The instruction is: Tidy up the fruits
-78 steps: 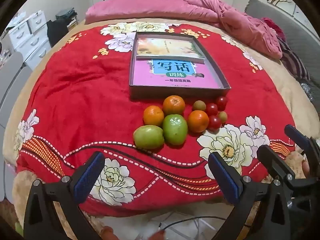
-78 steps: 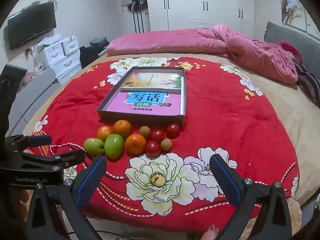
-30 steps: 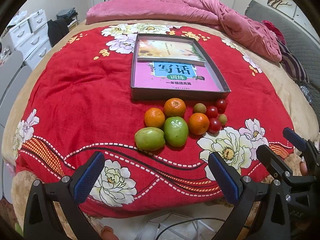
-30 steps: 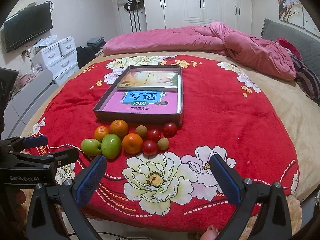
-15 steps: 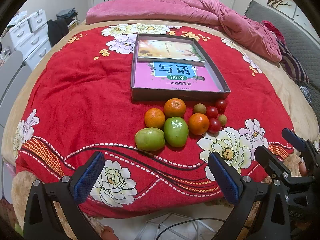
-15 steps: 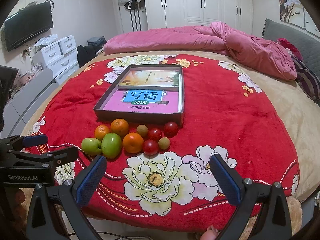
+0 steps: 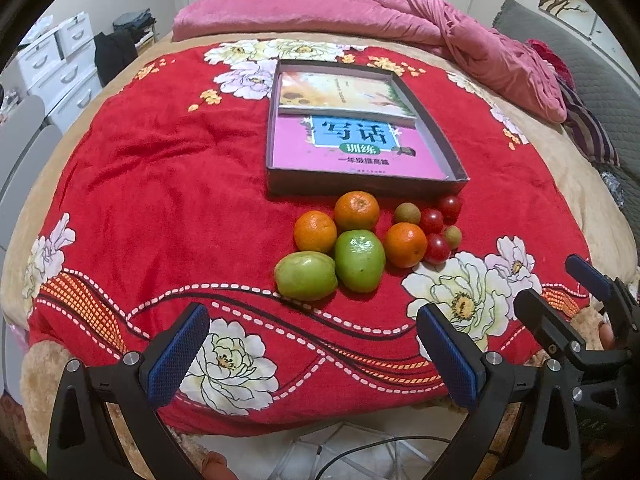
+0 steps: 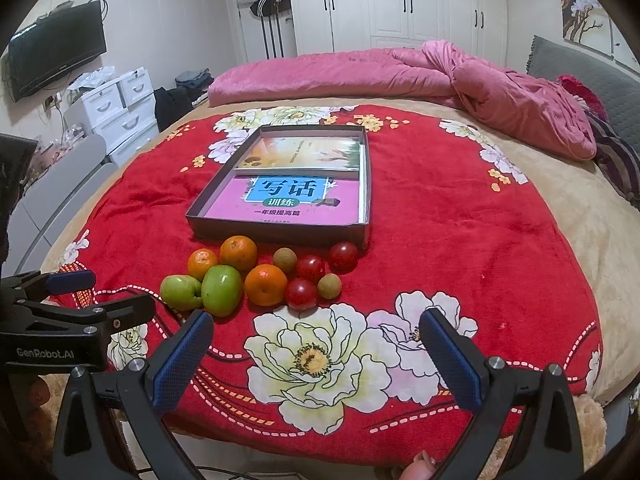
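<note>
Home bedroom: bed (image 8: 560, 216), wardrobe (image 8: 400, 0).

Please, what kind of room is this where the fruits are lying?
Most likely a bedroom at home. The fruits lie on a bed under a red flowered blanket, with a pink quilt bunched at the far end. White wardrobes line the back wall and a television hangs on the left wall.

Pink duvet (image 8: 400, 76), wall television (image 8: 56, 48).

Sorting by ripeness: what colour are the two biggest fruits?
Both big fruits are green, clearest in the left wrist view.
</note>
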Demonstrator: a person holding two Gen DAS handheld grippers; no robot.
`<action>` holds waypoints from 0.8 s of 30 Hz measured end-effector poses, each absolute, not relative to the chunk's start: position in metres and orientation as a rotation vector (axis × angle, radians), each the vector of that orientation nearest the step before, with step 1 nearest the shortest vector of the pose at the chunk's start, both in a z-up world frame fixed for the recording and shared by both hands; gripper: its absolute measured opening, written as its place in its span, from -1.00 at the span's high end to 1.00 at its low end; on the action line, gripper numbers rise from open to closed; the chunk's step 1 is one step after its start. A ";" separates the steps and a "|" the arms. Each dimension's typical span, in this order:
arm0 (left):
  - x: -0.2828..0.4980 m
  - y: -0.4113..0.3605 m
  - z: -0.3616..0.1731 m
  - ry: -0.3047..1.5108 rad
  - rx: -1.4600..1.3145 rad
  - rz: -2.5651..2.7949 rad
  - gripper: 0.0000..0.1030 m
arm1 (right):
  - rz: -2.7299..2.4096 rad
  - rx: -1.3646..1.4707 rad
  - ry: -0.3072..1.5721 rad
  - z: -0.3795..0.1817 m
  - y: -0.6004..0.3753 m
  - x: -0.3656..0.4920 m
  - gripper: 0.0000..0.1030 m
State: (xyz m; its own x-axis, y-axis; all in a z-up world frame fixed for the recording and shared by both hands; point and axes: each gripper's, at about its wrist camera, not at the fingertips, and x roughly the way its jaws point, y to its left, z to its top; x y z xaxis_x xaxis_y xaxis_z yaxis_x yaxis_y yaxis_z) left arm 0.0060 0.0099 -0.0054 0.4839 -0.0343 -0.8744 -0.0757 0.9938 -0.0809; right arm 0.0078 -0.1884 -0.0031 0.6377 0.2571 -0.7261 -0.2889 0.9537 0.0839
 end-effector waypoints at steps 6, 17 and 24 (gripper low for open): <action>0.011 0.015 -0.016 1.100 -0.107 0.031 -1.00 | 0.322 -0.053 0.836 -0.007 -0.185 0.014 -1.00; 0.028 0.032 -0.039 1.140 -0.120 -0.006 -1.00 | 0.307 -0.061 0.877 -0.022 -0.188 0.029 -1.00; 0.038 0.033 -0.055 1.169 -0.137 -0.046 -1.00 | 0.273 -0.049 0.922 -0.033 -0.197 0.042 -1.00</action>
State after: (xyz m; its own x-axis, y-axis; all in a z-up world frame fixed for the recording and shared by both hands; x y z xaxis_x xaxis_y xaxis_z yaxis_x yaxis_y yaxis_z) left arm 0.0376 0.0327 -0.0553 0.3911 -0.1076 -0.9140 -0.0350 0.9907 -0.1316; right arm 0.0417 -0.1975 -0.0328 0.5720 0.2123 -0.7923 -0.2537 0.9643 0.0752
